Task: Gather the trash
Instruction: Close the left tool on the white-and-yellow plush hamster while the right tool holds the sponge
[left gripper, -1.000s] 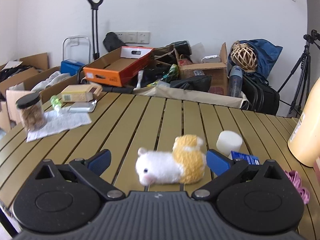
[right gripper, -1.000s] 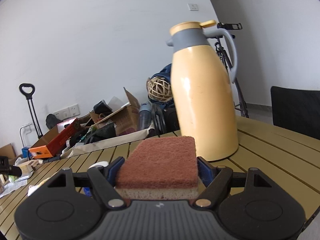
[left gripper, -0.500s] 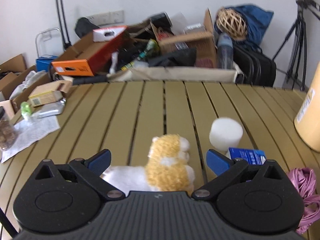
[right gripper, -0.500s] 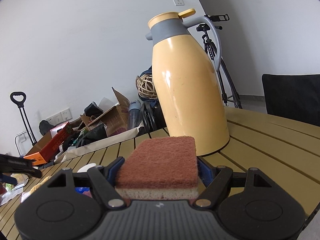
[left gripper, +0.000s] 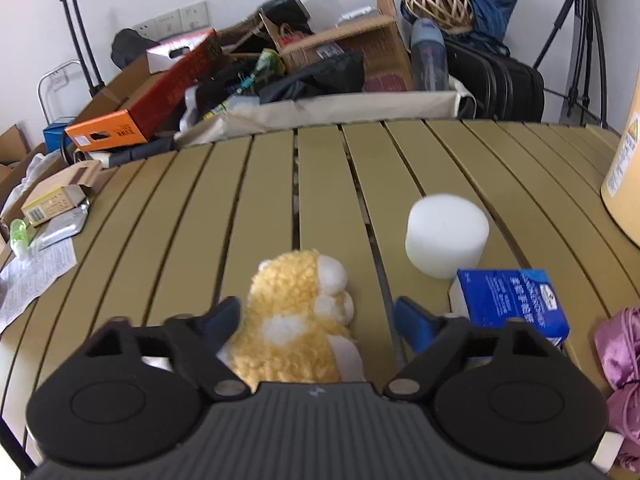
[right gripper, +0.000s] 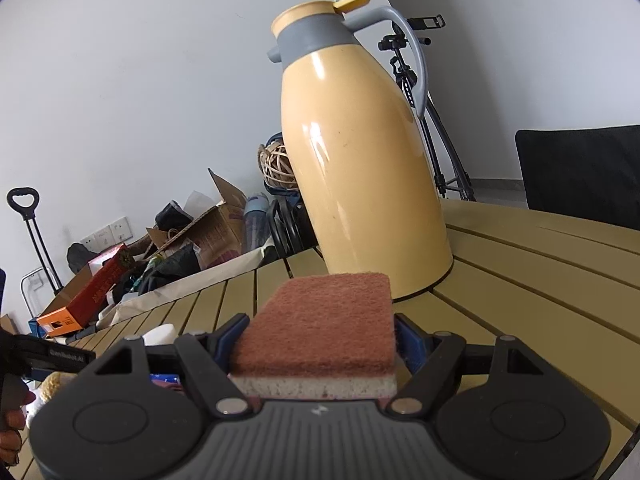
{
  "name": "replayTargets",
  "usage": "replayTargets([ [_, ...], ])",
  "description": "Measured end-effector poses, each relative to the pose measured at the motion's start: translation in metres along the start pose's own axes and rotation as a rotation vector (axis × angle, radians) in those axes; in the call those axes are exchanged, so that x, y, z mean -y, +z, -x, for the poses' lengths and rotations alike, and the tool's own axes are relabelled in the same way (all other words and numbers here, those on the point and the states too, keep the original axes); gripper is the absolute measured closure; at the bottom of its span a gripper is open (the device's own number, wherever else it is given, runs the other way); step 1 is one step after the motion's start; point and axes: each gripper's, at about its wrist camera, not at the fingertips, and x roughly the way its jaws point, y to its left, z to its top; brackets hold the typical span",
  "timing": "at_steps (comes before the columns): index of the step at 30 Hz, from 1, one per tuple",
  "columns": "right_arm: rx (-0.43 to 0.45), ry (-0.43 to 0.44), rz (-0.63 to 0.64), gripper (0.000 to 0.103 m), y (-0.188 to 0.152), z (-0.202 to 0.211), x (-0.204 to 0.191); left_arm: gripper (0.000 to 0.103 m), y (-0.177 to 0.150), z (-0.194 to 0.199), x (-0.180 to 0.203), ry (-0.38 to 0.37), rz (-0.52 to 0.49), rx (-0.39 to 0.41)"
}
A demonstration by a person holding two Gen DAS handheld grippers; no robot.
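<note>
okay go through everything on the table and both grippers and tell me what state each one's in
Left gripper: jaws closing around the plush toy, right pad not yet touching.
Plush toy: lying on the table.
Right gripper: shut on the sponge.
Sponge: held flat, scouring side up.
Thermos jug: upright, lid on.
White foam cylinder: standing on end.
Blue box: lying flat.

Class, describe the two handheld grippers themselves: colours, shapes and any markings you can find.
The left gripper and the right gripper match: black ribbed body, two round black discs, angular black linkage arms with silver rivets, blue finger pads and a small pale logo at the centre. White lettering, too small to read surely, marks the left gripper's side.
</note>
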Motion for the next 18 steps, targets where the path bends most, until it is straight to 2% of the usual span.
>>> replayTargets([
  [2,-0.001,0.0,-0.001,0.027,0.0,-0.001,0.0,0.026,-0.002,-0.002,-0.001,0.015,0.008,0.002],
  [7,0.001,0.007,0.0,0.027,0.001,0.001,-0.003,0.043,-0.002,-0.003,-0.006,0.026,0.045,-0.006],
  [18,0.026,0.03,0.004,0.027,0.01,0.019,-0.007,0.051,-0.01,0.011,-0.011,0.032,0.077,0.002],
])
